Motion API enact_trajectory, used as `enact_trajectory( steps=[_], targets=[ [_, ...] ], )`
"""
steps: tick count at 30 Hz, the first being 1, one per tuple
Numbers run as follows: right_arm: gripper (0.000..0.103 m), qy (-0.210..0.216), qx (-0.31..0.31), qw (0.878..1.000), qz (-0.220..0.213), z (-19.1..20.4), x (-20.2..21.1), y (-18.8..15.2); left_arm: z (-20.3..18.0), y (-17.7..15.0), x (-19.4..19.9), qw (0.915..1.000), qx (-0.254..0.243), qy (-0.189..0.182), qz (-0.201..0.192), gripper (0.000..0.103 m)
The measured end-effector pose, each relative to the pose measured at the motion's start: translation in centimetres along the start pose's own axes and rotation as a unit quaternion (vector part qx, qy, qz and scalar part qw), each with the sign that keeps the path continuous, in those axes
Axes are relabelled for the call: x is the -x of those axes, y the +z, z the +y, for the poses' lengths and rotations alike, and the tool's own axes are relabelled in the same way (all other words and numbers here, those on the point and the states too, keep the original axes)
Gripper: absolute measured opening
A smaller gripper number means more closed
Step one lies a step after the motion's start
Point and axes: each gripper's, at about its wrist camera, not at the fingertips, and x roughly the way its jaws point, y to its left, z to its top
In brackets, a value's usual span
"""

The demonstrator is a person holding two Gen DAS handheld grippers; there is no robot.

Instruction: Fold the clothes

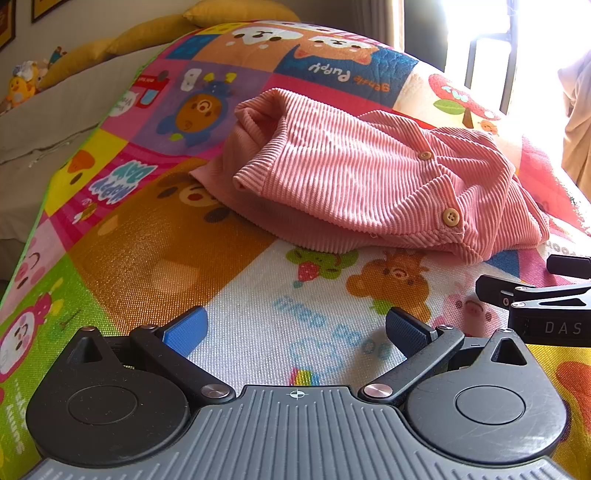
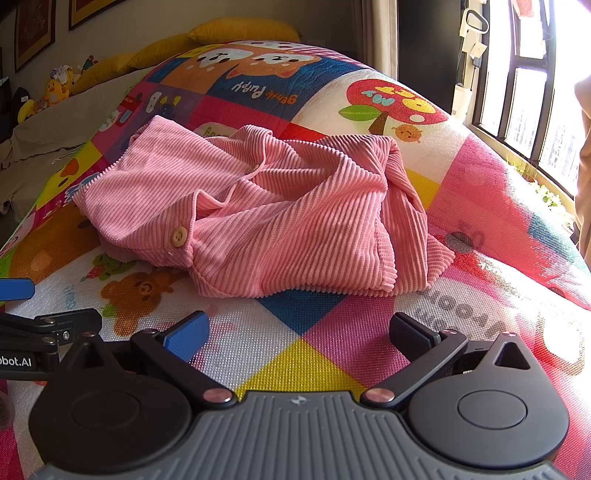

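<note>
A pink ribbed cardigan with tan buttons lies crumpled in a heap on a colourful cartoon play mat. It also shows in the right wrist view. My left gripper is open and empty, low over the mat, a little short of the cardigan's near edge. My right gripper is open and empty, also just short of the near hem. The right gripper's side shows at the right edge of the left view; the left gripper's side shows at the left edge of the right view.
The mat covers a bed. Yellow pillows lie at its far end. A grey sheet and plush toys are on the left. A barred window and a curtain are on the right.
</note>
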Motion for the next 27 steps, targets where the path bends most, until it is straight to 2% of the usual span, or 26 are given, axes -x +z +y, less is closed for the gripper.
enact_trajectory(
  steps=[27],
  targets=[
    [0.103,-0.001,0.001,1.0,0.0,-0.01,-0.11,0.02,-0.08,0.06,-0.08,1.0,-0.001,0.002,0.001,0.103]
  ],
)
